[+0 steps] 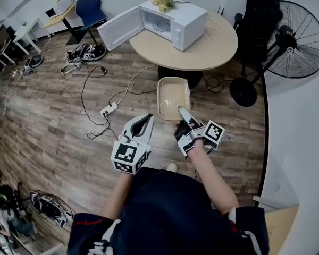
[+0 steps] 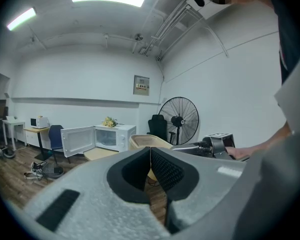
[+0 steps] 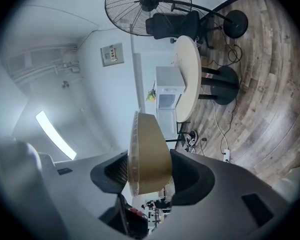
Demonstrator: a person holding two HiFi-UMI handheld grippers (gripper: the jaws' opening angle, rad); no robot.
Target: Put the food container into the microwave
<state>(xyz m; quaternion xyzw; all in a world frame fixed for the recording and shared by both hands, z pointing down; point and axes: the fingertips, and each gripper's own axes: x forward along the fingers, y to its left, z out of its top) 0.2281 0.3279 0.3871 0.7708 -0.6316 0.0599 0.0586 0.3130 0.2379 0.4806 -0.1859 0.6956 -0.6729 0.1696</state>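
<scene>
A beige food container point(image 1: 173, 97) hangs over the wooden floor, its near rim clamped by my right gripper point(image 1: 182, 112). The right gripper view has the container point(image 3: 149, 154) standing on edge, with both pads of the right gripper point(image 3: 147, 173) pressed on it. My left gripper point(image 1: 144, 119) is just left of it, shut and empty; in its own view the left gripper point(image 2: 150, 152) pads meet at the tips. The white microwave point(image 1: 175, 20) stands ahead on a round table point(image 1: 207, 52) with its door point(image 1: 118, 28) swung open to the left. It also shows as the microwave point(image 2: 112, 136) and the microwave point(image 3: 169, 91).
A black standing fan point(image 1: 295, 39) and a black chair point(image 1: 255, 20) stand right of the table. A power strip point(image 1: 109, 109) with cables lies on the floor to the left. Yellow flowers point(image 1: 164, 1) sit on the microwave. A blue chair point(image 1: 90, 9) stands at the back left.
</scene>
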